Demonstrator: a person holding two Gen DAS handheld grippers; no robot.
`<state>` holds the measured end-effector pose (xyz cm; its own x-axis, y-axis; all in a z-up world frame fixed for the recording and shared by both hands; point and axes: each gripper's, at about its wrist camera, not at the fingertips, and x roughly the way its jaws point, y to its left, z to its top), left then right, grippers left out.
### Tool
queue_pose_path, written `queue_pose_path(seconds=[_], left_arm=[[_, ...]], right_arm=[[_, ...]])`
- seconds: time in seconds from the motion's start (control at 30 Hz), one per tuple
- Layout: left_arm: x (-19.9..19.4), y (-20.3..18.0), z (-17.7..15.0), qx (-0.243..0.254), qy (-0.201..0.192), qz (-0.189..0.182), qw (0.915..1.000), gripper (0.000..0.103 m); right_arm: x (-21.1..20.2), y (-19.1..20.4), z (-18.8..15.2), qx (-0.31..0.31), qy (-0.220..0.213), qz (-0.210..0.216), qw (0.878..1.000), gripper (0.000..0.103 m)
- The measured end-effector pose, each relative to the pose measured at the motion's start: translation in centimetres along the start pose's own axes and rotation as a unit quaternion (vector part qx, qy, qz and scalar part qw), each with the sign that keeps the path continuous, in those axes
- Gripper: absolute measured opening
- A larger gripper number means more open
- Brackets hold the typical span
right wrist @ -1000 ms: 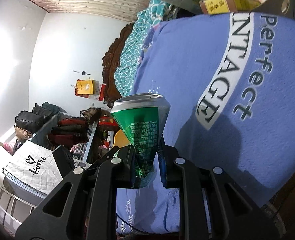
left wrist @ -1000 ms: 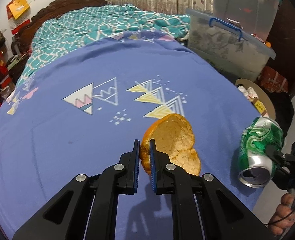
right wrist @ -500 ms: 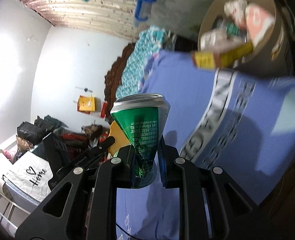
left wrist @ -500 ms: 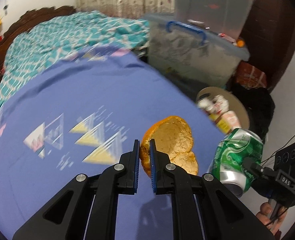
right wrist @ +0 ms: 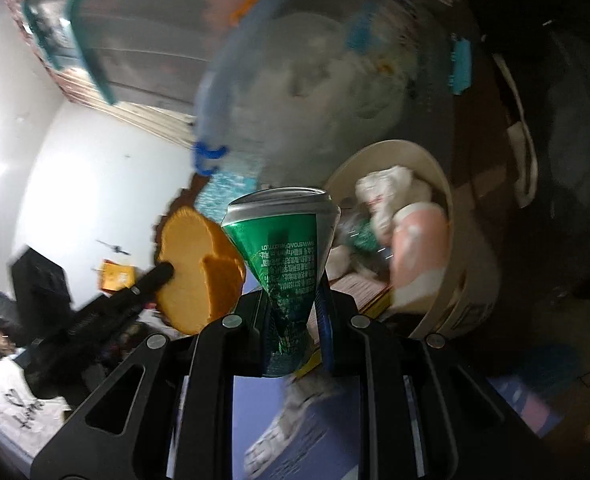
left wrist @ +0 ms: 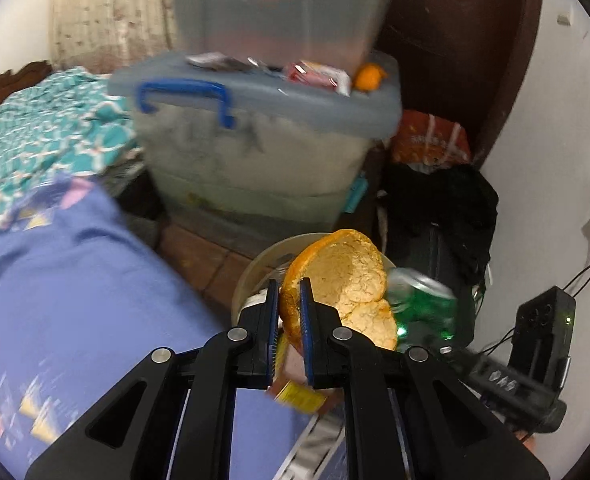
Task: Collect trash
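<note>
Overhead now: bedside corner, purple bedspread [left wrist: 75, 280] edge, beige trash bin [right wrist: 447, 280] on brown tile floor, stacked plastic storage tubs [left wrist: 255, 152] behind.
One orange peel [left wrist: 343, 280], broad face upright, between the left gripper [left wrist: 288, 320] jaws, which are opening. One crushed green can [right wrist: 287, 264], long axis vertical, rim up, between the right gripper [right wrist: 295, 320] jaws, also opening. Both above the bin.

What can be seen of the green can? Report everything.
The crushed green aluminium drink can stands upright between the right hand-held gripper's blue pads, its waist pinched narrow and creased, while the jaws are opening slightly. Its silver rim is up, and white print runs upside down on the wall. It hangs just before the beige round bin, beside the orange peel. The left view shows it blurred.
</note>
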<state>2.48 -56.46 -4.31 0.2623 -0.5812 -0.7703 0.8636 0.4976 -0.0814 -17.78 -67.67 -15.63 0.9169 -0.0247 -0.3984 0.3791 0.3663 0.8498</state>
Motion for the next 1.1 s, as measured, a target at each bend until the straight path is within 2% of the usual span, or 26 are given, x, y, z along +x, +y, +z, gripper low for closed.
queue_pose_path(seconds=[0.03, 0.07, 0.1, 0.13, 0.23, 0.33, 0.4, 0.47, 0.63, 0.87, 0.97, 1.1], left_arm=[[1.6, -0.5, 0.2, 0.009, 0.008, 0.002, 0.9999, 0.020], [3.0, -0.9, 0.2, 0.018, 0.020, 0.014, 0.9995, 0.044], [3.9, -1.1, 0.2, 0.022, 0.028, 0.028, 0.9990, 0.057], [4.6, -1.0, 0.0, 0.024, 0.033, 0.037, 0.9985, 0.055], [4.3, 0.0, -0.8, 0.023, 0.027, 0.037, 0.9987, 0.055], [2.4, 1.7, -1.5, 0.014, 0.013, 0.040, 0.9990, 0.057], [0.4, 2.7, -2.3, 0.014, -0.004, 0.048, 0.9987, 0.067], [-1.6, 3.4, -3.8, 0.019, -0.021, 0.069, 0.9972, 0.069], [-5.2, 5.3, -7.8, 0.018, -0.024, 0.092, 0.9953, 0.076], [-10.8, 8.6, -13.3, 0.000, -0.042, 0.121, 0.9917, 0.084], [-13.4, 10.2, -15.2, -0.006, -0.056, 0.134, 0.9894, 0.087], [-17.2, 12.3, -17.7, -0.020, -0.080, 0.148, 0.9855, 0.092]], right_arm=[[0.8, 0.0, 0.3, -0.012, 0.004, -0.023, 1.000, 0.026], [1.8, 0.1, 0.4, -0.030, 0.015, -0.052, 0.998, 0.042], [2.5, 0.3, 0.3, -0.042, 0.020, -0.071, 0.996, 0.072], [2.8, 0.5, 0.2, -0.057, 0.015, -0.090, 0.994, 0.079], [2.4, 1.7, -0.3, -0.098, -0.009, -0.111, 0.989, 0.079], [0.5, 2.3, -1.2, -0.108, -0.050, -0.130, 0.984, 0.079], [-0.5, 2.9, -2.0, -0.113, -0.065, -0.134, 0.982, 0.079], [-1.5, 3.8, -3.4, -0.127, -0.073, -0.141, 0.979, 0.079], [-3.7, 6.7, -7.7, -0.155, -0.078, -0.155, 0.973, 0.079], [-6.1, 10.7, -14.1, -0.208, -0.089, -0.186, 0.956, 0.080], [-6.6, 12.4, -16.7, -0.230, -0.089, -0.199, 0.948, 0.080], [-6.7, 14.4, -19.6, -0.244, -0.083, -0.205, 0.944, 0.080]])
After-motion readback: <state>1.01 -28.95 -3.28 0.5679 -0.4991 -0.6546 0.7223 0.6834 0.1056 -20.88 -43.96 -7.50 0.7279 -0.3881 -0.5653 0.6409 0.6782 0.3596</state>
